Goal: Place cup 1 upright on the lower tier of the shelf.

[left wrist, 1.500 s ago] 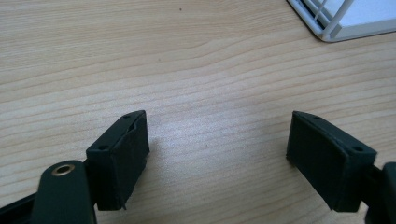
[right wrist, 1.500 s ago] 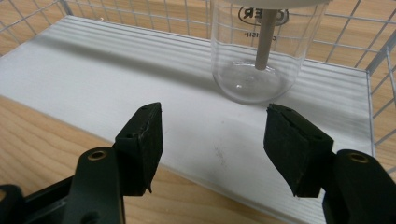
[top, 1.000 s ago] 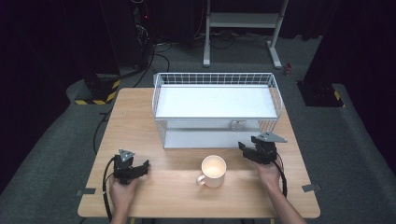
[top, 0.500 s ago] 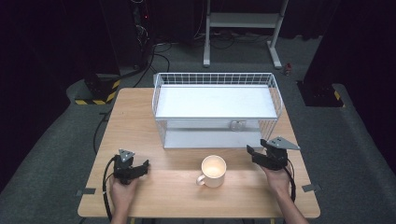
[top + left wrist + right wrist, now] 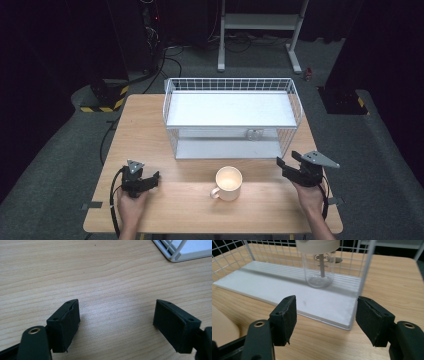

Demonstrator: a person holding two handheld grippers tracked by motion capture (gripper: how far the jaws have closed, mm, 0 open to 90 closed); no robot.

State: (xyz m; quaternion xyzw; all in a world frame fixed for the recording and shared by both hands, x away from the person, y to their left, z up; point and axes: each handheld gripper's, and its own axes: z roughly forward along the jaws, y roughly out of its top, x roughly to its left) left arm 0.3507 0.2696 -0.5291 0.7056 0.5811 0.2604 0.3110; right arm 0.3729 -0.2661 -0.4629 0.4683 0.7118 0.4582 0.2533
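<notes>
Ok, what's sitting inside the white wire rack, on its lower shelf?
A clear glass jar with a cream lid stands on the lower shelf of the white wire rack. Its lid top is cut off; from above, the upper shelf covers most of it.

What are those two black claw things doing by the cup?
A person holds a gripper in each hand at a wooden table. Both are open and hold nothing. The left gripper rests near the table's front left. The right gripper sits right of the cream mug, pointing at the white wire rack, where a clear jar stands on the lower shelf.
</notes>
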